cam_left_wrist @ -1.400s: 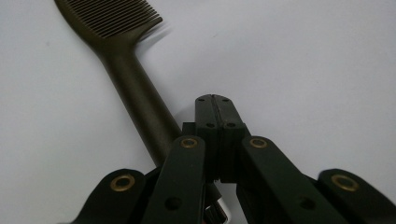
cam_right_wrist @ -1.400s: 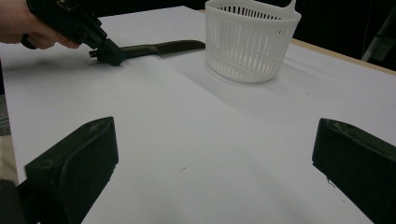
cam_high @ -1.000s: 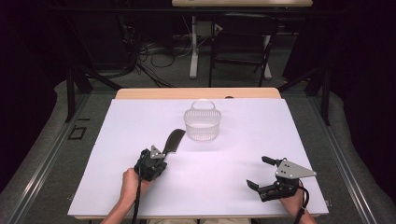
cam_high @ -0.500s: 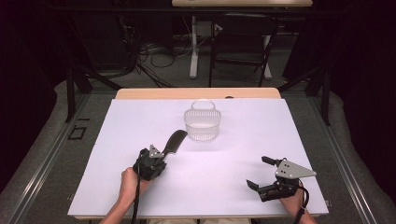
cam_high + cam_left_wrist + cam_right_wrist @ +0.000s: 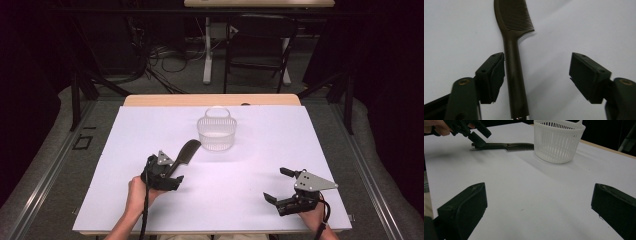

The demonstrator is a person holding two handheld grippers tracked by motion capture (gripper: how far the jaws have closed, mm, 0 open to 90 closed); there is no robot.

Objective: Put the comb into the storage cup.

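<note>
Dark plastic comb (image 5: 514, 62) lies flat on the white worktop (image 5: 250, 170), left of centre, its long axis running from the near left to the far right, toothed head toward the white slatted basket (image 5: 216, 132) and just short of it. In the left gripper view the handle lies lengthwise between the fingers (image 5: 491, 77), close against one of them and well clear of the other; they stand apart, not clamped. The left gripper (image 5: 167, 172) is thus already astride the handle's near end and, by my judgement, needs only to close. The right gripper (image 5: 281, 187) rests well apart at the near right, fingers spread and holding nothing.
</note>
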